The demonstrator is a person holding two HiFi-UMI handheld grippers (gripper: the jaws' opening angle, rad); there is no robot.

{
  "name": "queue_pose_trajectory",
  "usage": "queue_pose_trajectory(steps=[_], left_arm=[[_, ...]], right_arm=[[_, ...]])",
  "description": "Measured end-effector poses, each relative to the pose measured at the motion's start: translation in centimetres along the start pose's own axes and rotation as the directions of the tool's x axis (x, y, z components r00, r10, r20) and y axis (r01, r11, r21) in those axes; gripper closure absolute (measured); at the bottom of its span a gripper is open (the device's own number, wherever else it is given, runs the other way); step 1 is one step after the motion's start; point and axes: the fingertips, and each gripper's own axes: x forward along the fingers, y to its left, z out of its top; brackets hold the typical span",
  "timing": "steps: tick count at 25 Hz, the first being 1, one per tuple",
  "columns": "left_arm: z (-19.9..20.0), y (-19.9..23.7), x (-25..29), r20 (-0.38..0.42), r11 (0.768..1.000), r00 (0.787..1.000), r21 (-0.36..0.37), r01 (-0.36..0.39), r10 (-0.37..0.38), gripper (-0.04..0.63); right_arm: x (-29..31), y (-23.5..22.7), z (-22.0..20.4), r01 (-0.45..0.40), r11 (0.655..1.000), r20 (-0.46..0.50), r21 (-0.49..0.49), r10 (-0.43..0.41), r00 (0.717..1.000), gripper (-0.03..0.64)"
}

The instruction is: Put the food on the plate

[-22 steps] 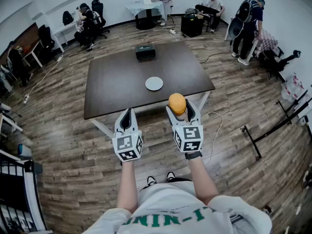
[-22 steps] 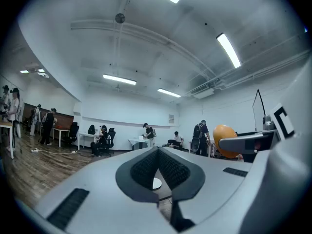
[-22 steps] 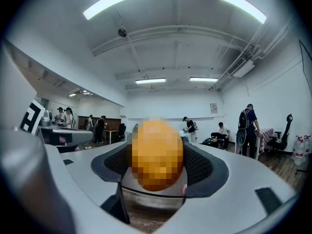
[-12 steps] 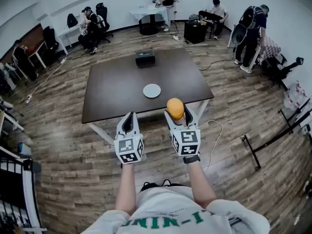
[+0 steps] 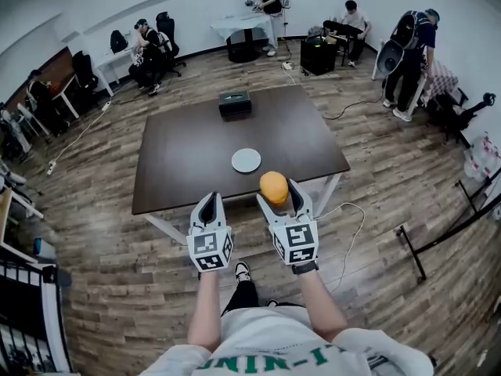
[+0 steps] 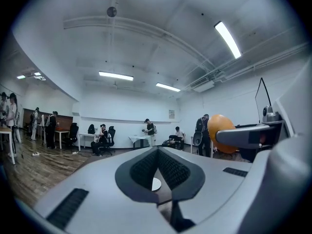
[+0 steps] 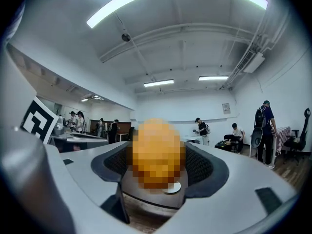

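Note:
A round orange piece of food (image 5: pixel 274 186) sits between the pads of my right gripper (image 5: pixel 279 194), which is shut on it just short of the table's near edge. In the right gripper view the food (image 7: pixel 158 152) fills the gap between the jaws, with the white plate (image 7: pixel 173 188) showing under it. The small plate (image 5: pixel 246 160) lies on the dark brown table (image 5: pixel 188 147), near its middle. My left gripper (image 5: pixel 208 203) is beside the right one, shut and holding nothing. Through its jaws in the left gripper view I see the plate (image 6: pixel 156 184), and the food (image 6: pixel 220 130) at the right.
A black box (image 5: pixel 235 103) stands at the table's far edge. A white cable (image 5: pixel 345 210) loops on the wood floor by the table's right legs. Several people (image 5: pixel 409 39) and desks line the room's far walls.
The table and plate have come lower and nearer in the head view. Both grippers stay side by side in front of me, and the food is still in the right one.

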Motion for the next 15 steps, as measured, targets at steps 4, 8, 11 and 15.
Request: queue_pose_trajectory(steps=[4,8,11,15], left_arm=[[0.0,1.1,3.1,0.01,1.0,1.0,0.016,-0.009,0.009,0.589],[-0.4,3.0,7.0,0.005,1.0,1.0,0.013,0.001,-0.001,0.589],[-0.7,4.8,10.1,0.0,1.0,1.0,0.014,0.015,-0.015,0.589],[-0.6,7.7,14.3,-0.007,0.999,0.999,0.01,0.043,-0.043,0.589]], right_arm=[[3.5,-1.2,-1.1,0.008,0.999,-0.015,0.032,-0.007,1.0,0.276],[7.8,-2.1,-2.0,0.007,0.998,-0.03,0.056,-0.005,1.0,0.275],[11.3,-2.4,-2.1,0.006,0.998,-0.034,0.07,-0.004,0.999,0.275],[16.6,-2.9,-2.1,0.026,0.998,-0.048,0.061,-0.024,0.999,0.276]])
